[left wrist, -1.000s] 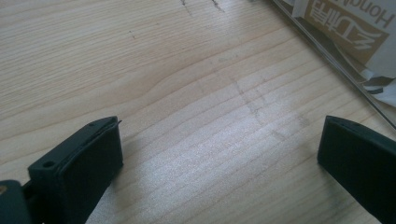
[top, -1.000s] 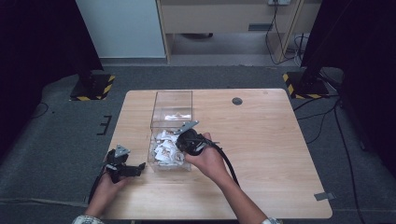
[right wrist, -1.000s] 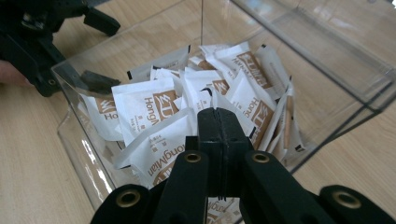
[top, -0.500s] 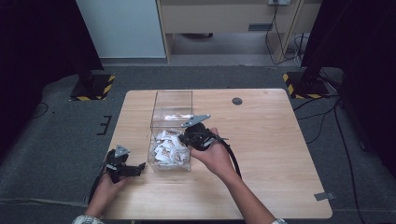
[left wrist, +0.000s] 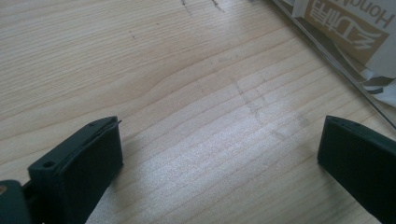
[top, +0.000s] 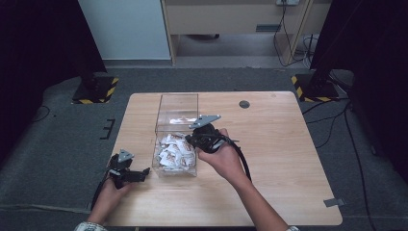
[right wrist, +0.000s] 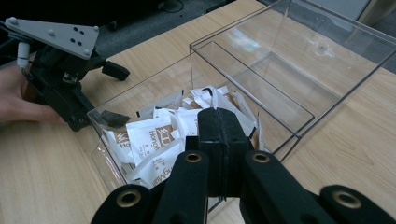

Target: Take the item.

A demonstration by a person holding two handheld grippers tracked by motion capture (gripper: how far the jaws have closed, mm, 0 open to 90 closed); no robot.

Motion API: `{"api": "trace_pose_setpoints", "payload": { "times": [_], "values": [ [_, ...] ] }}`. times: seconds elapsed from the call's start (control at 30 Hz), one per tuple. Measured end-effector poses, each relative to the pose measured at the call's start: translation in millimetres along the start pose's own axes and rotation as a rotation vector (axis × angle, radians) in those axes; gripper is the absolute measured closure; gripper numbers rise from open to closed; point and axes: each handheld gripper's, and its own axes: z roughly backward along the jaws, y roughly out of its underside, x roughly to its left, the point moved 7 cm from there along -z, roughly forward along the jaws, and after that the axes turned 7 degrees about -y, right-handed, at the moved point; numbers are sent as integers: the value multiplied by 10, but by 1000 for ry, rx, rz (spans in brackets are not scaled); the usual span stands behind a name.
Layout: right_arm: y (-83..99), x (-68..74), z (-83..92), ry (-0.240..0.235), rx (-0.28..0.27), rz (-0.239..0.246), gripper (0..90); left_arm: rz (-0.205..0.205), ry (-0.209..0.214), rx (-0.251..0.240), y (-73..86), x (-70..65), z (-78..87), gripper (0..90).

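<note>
the clear box (top: pixel 176 134) stands on the table (top: pixel 284 159), white packets (top: pixel 174 153) filling its near half. the right gripper (right wrist: pixel 223 126) hangs over the packets, jaws pressed together, empty. the left gripper (top: pixel 142 171) rests on the table beside the box, jaws wide apart, empty.

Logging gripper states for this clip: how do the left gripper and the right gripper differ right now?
The left gripper has its jaws wide apart with bare wood between them; the right gripper has its jaws pressed together, nothing visibly between them. The left gripper sits low over the table beside the clear box; the right gripper is held above the box, over the white sachets. Both are black, hand-held and carry a grey plate.
</note>
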Motion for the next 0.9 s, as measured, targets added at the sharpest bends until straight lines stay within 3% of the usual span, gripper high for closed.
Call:
{"api": "trace_pose_setpoints", "payload": {
  "times": [0.9],
  "values": [
    [-127,-49,191,17,-27,18,900,0,0,0,0,0,0,0]
  ]
}}
